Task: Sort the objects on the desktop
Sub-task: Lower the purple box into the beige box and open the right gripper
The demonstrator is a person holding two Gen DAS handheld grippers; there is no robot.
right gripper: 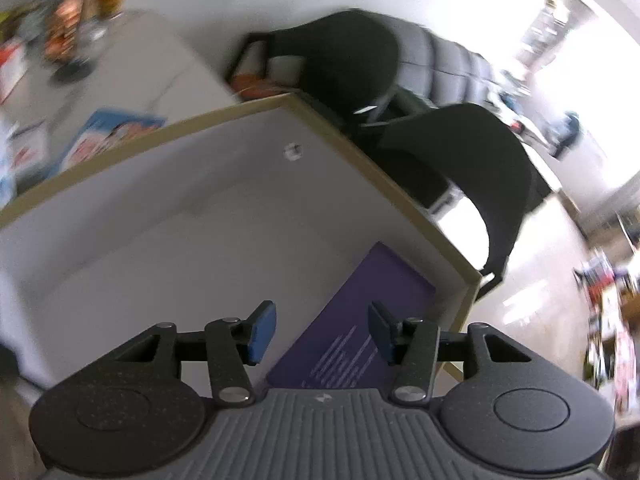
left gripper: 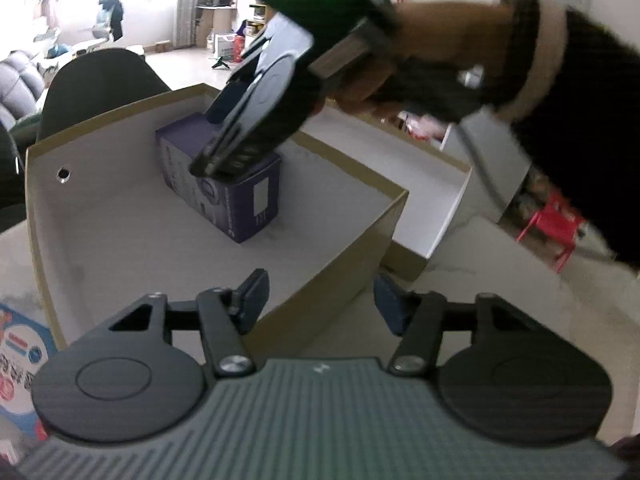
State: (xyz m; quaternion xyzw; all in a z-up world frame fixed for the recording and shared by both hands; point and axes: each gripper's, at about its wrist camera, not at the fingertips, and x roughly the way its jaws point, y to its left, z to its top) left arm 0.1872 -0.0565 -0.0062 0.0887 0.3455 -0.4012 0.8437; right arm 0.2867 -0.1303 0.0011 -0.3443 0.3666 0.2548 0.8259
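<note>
A purple carton [left gripper: 240,204] stands in the far corner of an open cardboard box [left gripper: 120,240] with white inner walls. A hand brings my right gripper [left gripper: 204,166] down from the upper right, and its tips sit at the carton's top. In the right wrist view that gripper [right gripper: 320,332] hovers over the purple carton [right gripper: 360,312]. Its blue pads [right gripper: 262,332] stand apart and press on nothing. My left gripper [left gripper: 320,300] hangs over the box's near wall, open, with nothing between its fingers.
The box lid [left gripper: 436,204] lies white side up to the right of the box. A blue printed packet [left gripper: 20,352] lies on the table at the left, outside the box. Black chair backs [left gripper: 100,80] stand behind the table, and a red stool [left gripper: 556,232] sits on the floor.
</note>
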